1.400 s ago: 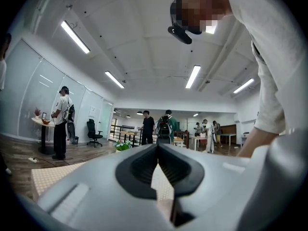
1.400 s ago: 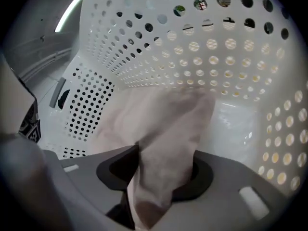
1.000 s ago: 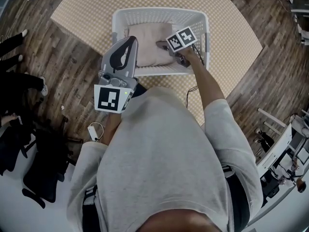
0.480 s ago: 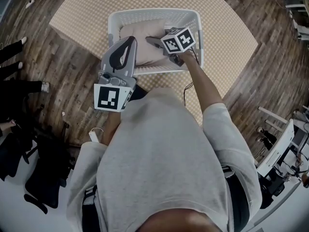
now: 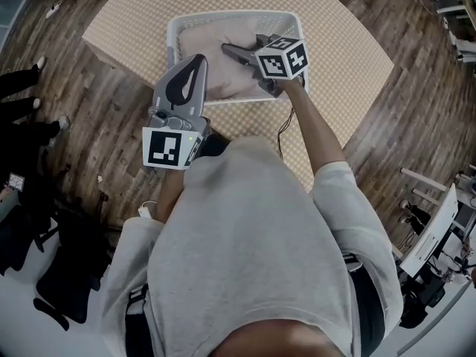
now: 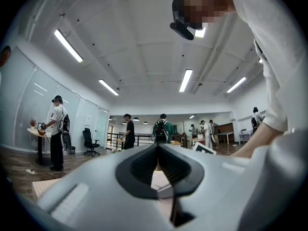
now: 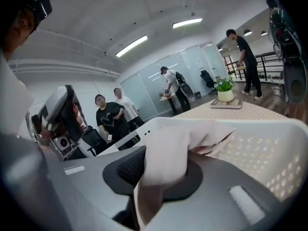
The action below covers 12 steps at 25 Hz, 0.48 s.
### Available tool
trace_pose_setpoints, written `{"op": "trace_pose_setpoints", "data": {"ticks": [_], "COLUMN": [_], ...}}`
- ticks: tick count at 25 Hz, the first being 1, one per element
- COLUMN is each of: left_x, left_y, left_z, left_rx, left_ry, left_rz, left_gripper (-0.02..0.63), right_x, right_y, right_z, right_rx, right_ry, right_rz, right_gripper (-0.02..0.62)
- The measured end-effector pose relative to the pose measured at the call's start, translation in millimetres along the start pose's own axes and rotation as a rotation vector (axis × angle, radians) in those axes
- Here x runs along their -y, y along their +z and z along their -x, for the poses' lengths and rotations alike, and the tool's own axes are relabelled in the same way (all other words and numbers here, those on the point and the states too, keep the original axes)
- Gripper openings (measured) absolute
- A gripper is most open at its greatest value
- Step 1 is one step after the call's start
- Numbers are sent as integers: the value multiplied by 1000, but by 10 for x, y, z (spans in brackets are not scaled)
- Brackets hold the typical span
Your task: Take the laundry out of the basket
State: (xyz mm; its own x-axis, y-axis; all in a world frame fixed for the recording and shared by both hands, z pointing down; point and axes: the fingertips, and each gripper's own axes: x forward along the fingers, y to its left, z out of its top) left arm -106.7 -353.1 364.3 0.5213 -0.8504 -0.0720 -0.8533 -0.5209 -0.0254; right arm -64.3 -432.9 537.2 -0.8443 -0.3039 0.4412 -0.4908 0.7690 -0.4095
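In the upper middle of the head view, the white basket [image 5: 236, 15] sits on a checkered rug [image 5: 342, 43], with the beige laundry [image 5: 212, 69] lying inside it. The right gripper [image 5: 227, 49] reaches in from the right rim, tilted downward. Its jaws are narrow and clamped on a fold of the cloth. Its own view shows the fabric bunched between the pads and trailing back toward the basket's wall. That pinch near an edge looks meant to let the piece peel up and clear the rim. The left gripper [image 5: 198, 59] hovers level over the near-left rim, jaws together on nothing, probably parked clear of the lift or ready for a second hold.
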Motion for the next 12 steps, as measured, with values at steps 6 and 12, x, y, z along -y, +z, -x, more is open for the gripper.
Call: {"op": "trace_pose_setpoints", "data": {"ticks": [6, 12], "left_x": [50, 120], "left_y": [91, 205], "left_z": [92, 57], "left_rx": [18, 32], "left_ry": [4, -20], "left_rz": [-25, -42], "left_gripper": [8, 9], "right_x": [-111, -230], "right_y": [312, 671], "right_z": [390, 821], "right_rx": [182, 336], "right_ry": [-72, -172], "right_rz": [-19, 17], "right_gripper": [87, 87]}}
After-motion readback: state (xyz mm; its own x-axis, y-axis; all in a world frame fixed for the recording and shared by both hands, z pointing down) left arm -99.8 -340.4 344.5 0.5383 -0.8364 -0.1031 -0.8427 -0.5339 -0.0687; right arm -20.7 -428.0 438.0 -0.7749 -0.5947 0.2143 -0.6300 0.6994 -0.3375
